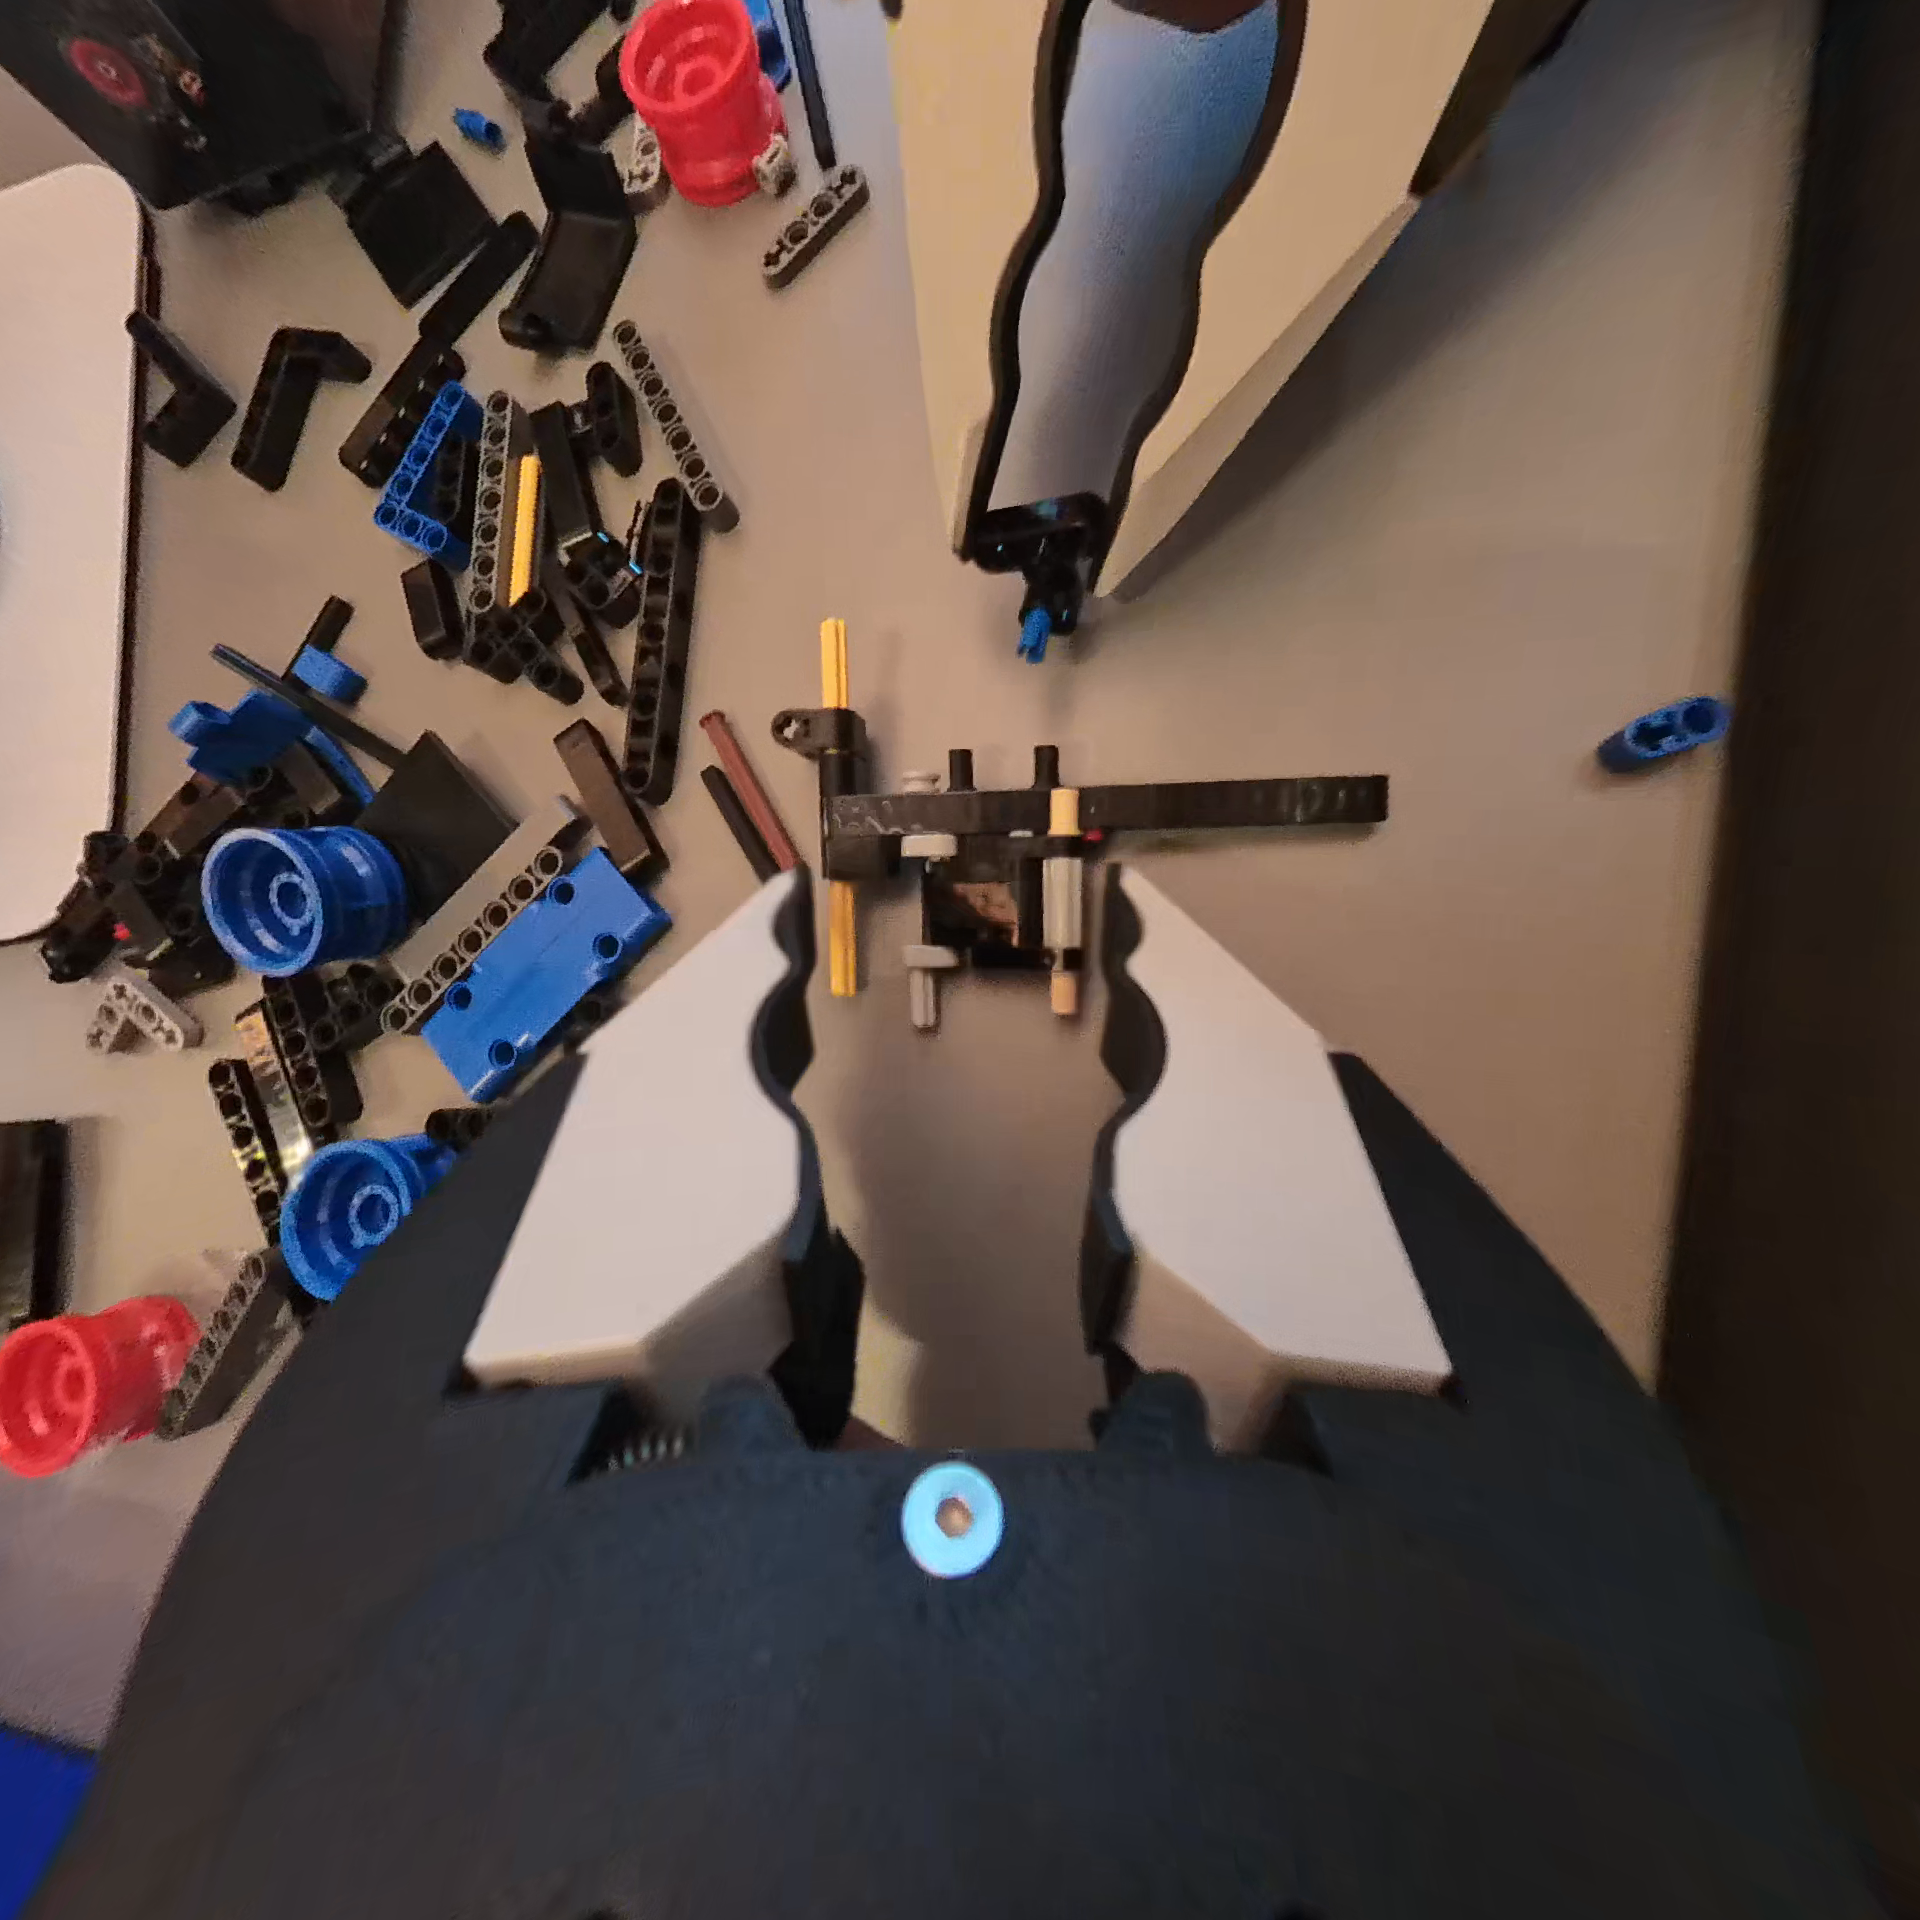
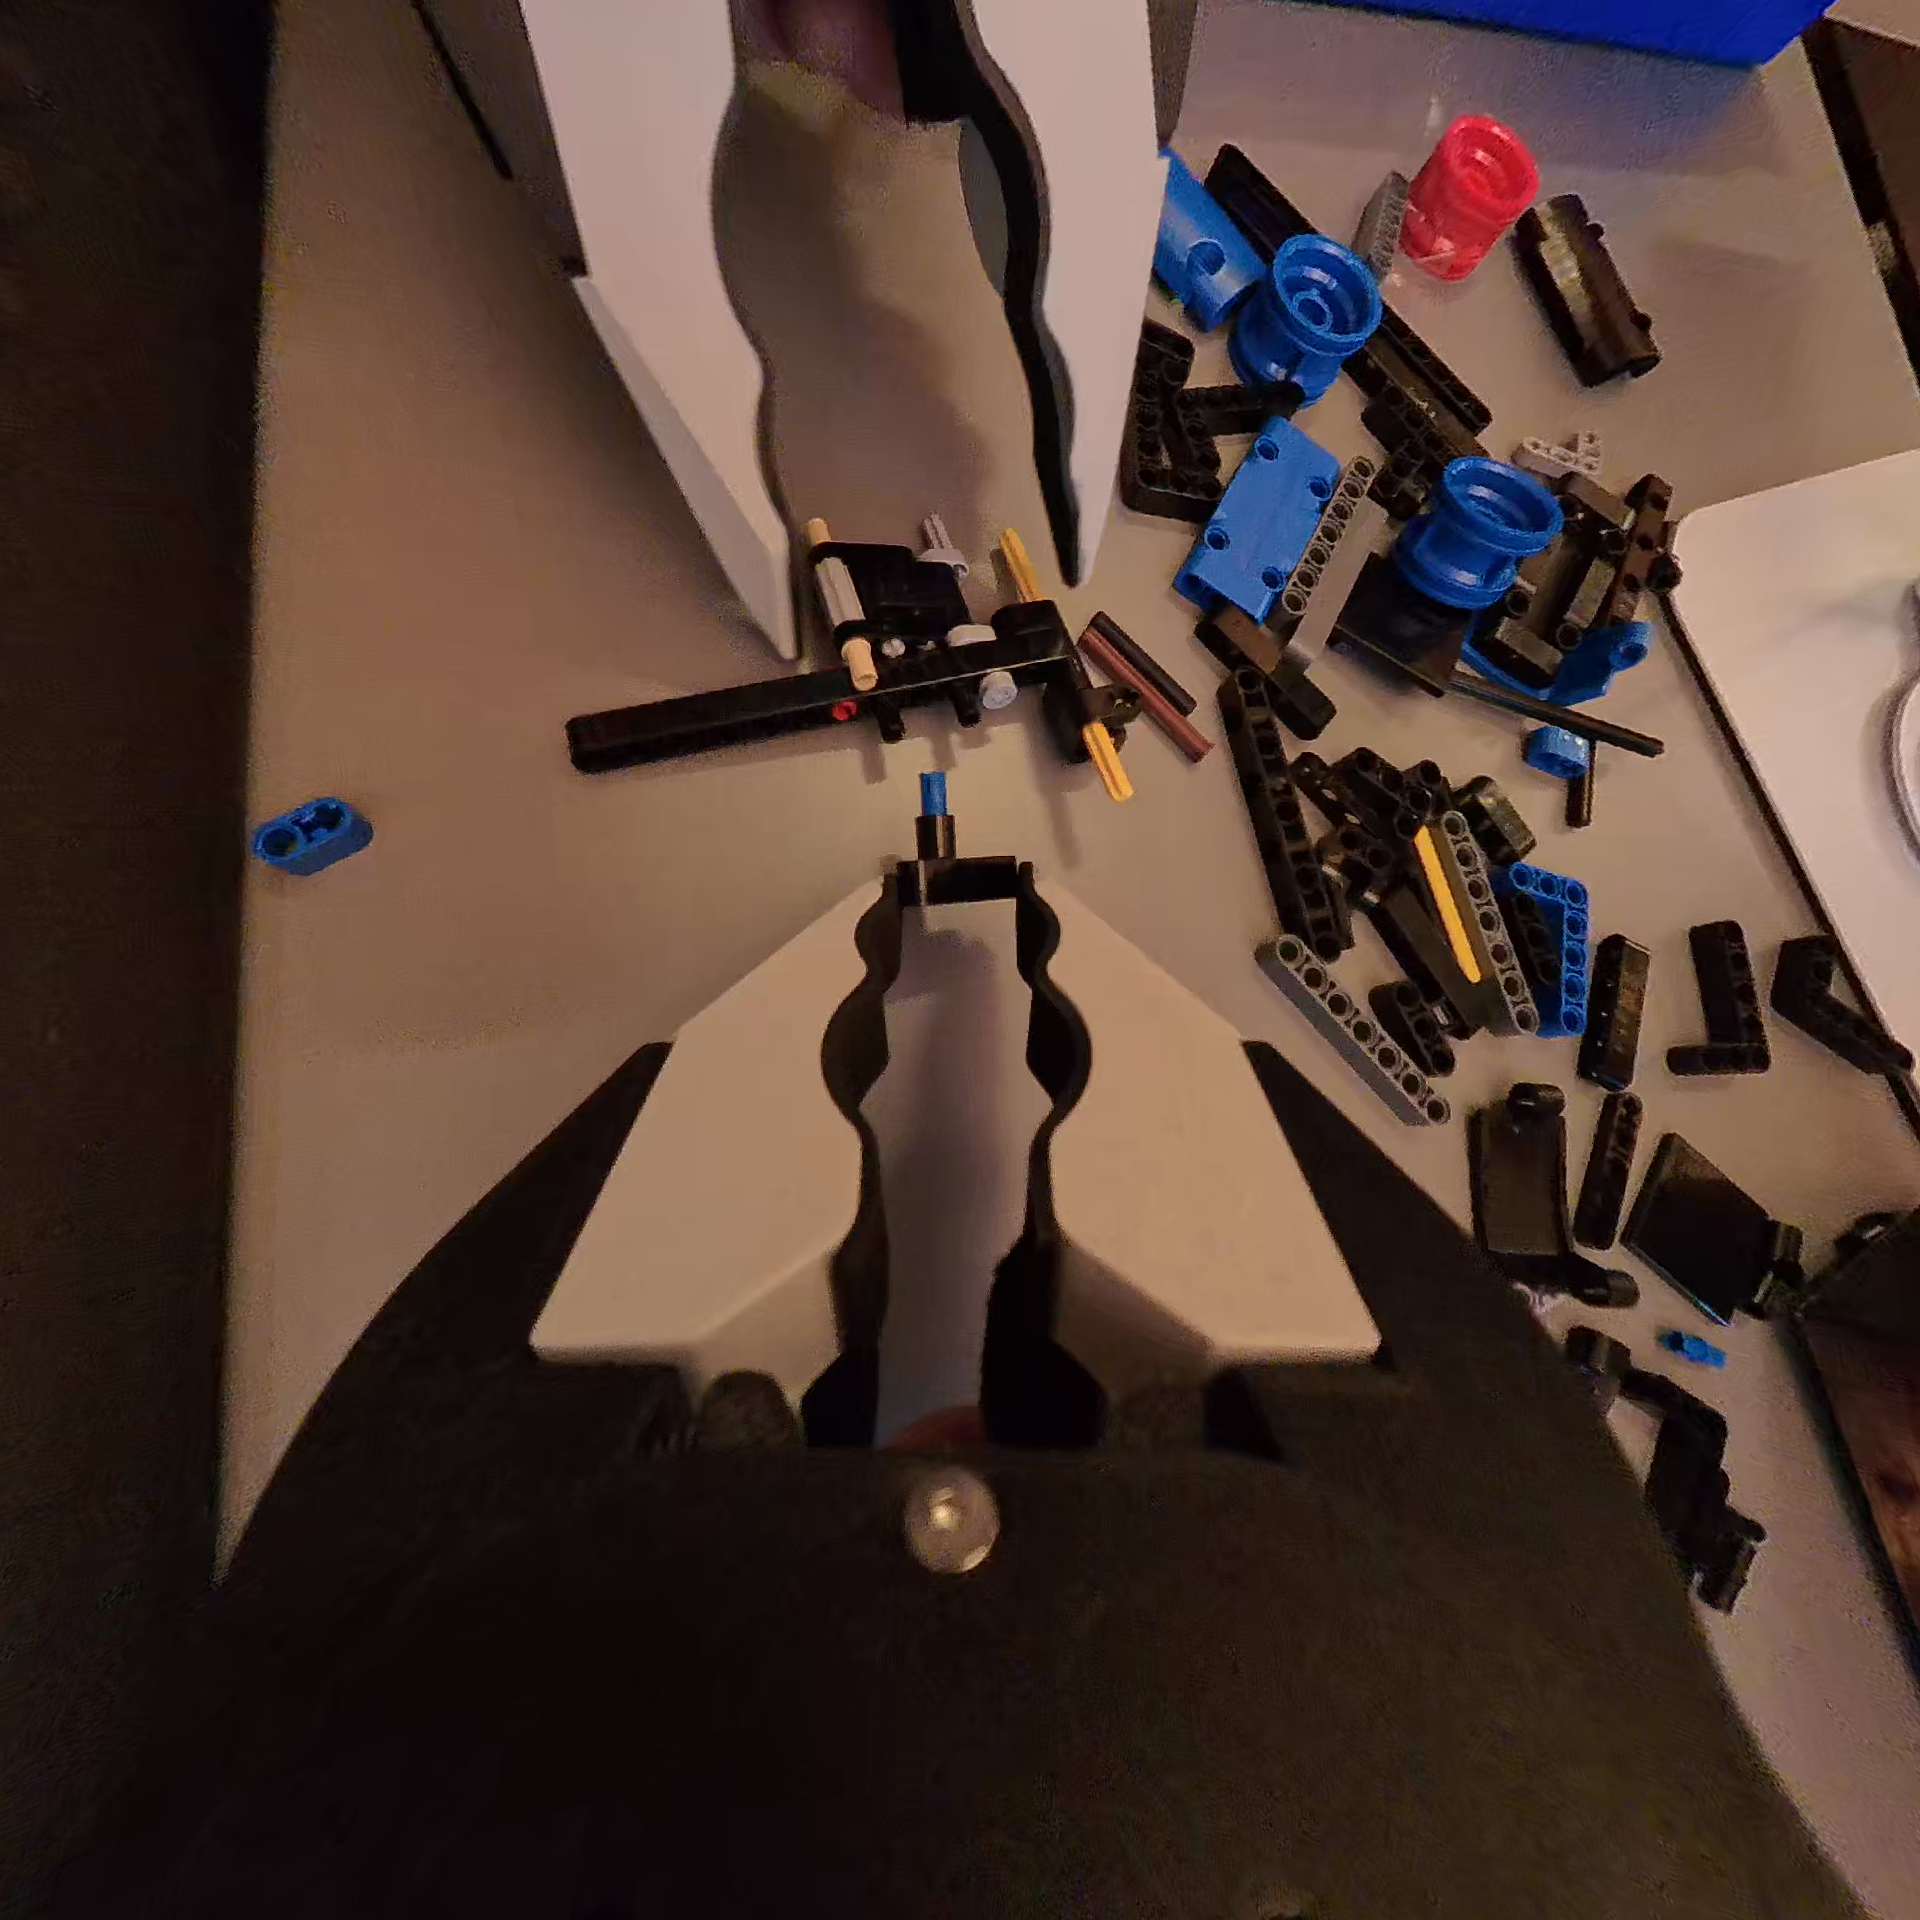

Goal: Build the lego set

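Observation:
A partly built black Lego assembly (image 1: 1039,821) with a long black beam, a yellow axle (image 1: 837,790), grey and tan pins lies on the grey table; it also shows in the right wrist view (image 2: 914,665). My left gripper (image 1: 961,904) is open, its fingertips on either side of the assembly's near end. My right gripper (image 2: 961,883) is shut on a small black piece with a blue pin (image 2: 933,821) sticking out, held just short of the assembly. In the left wrist view the right gripper (image 1: 1039,551) comes in from the top.
A pile of loose black, blue and grey Lego parts (image 1: 520,582) with blue wheel hubs (image 1: 301,899) and red hubs (image 1: 696,94) lies left of the assembly. A lone small blue connector (image 1: 1662,732) lies near the table's dark edge (image 1: 1787,935). A white tray (image 2: 1808,665) sits beyond the pile. Spacing between my two grippers at the tips: around 6 cm.

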The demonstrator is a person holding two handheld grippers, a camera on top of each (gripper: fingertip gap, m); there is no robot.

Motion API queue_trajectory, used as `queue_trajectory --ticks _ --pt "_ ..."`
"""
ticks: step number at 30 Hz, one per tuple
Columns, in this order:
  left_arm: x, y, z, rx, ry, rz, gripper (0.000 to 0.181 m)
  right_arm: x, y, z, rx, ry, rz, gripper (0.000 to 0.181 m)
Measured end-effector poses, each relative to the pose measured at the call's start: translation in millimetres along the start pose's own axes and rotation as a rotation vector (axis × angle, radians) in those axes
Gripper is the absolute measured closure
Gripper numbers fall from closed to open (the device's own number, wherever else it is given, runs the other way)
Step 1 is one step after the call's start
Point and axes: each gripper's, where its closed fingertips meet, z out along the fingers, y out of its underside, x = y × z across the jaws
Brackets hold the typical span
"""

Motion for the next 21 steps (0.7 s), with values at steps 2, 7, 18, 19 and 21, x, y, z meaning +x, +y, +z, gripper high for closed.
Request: queue_trajectory --ticks 2,7,18,19,21 --pt "0 0 2 -0.013 0.000 0.024 0.149 -1 1 2 -0.009 -0.001 -0.011 0.161" --pt "7 -8 2 0.024 0.077 -0.038 0.153 0 2 1 -0.008 0.003 -0.010 0.160" --pt "19 -25 -3 0.123 0.242 -0.254 0.154 -1 2 2 -0.035 0.032 -0.122 0.160" --pt "19 -27 -4 0.137 0.248 -0.264 0.154 -2 2 2 -0.034 0.036 -0.145 0.160" --pt "18 -32 -8 0.175 0.272 -0.301 0.154 -3 2 2 -0.031 0.047 -0.187 0.160"
